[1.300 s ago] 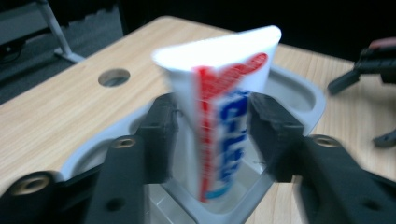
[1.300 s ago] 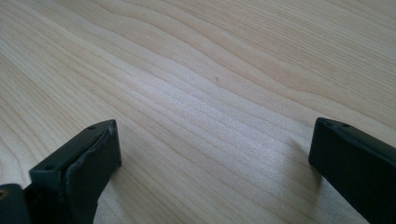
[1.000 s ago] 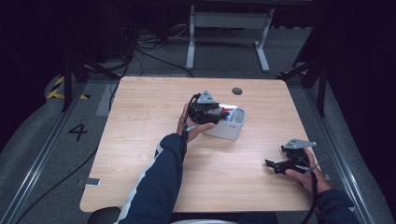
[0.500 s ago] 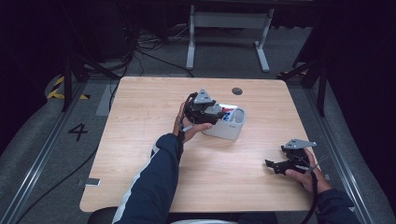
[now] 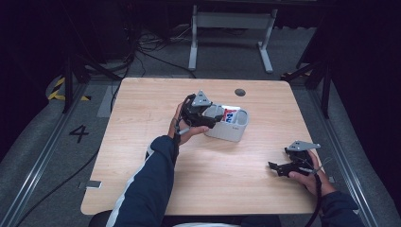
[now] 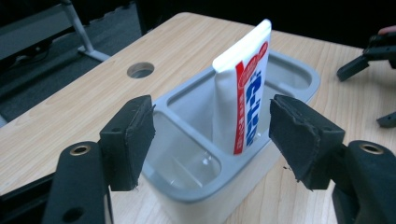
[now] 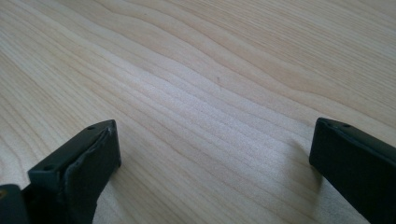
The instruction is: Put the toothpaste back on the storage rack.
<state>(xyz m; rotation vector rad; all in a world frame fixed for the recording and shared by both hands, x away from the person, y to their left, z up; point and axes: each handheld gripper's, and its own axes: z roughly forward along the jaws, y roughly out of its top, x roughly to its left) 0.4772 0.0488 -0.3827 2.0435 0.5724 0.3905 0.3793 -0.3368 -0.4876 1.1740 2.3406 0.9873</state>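
Note:
A grey plastic organiser (image 5: 231,130) (image 6: 205,186) with several compartments sits at the table's middle. A white tube (image 6: 243,93) (image 5: 230,114) with red and blue print stands upright in its middle compartment, leaning a little. My left gripper (image 5: 208,118) (image 6: 212,135) hovers just above the organiser's near end, open, its pads (image 6: 133,140) apart from the tube and holding nothing. My right gripper (image 5: 279,168) (image 7: 210,154) rests low over bare wood at the table's right front, open and empty.
The wooden table (image 5: 142,118) has a round cable hole (image 5: 240,92) (image 6: 140,70) at the back, beyond the organiser. A metal stand (image 5: 229,28) and cables lie on the floor behind. In the left gripper view, the right gripper (image 6: 369,60) shows far off at the upper right.
My left gripper has drawn back a little from over the organiser toward the left, with the tube standing free in it. The right gripper has stayed put.

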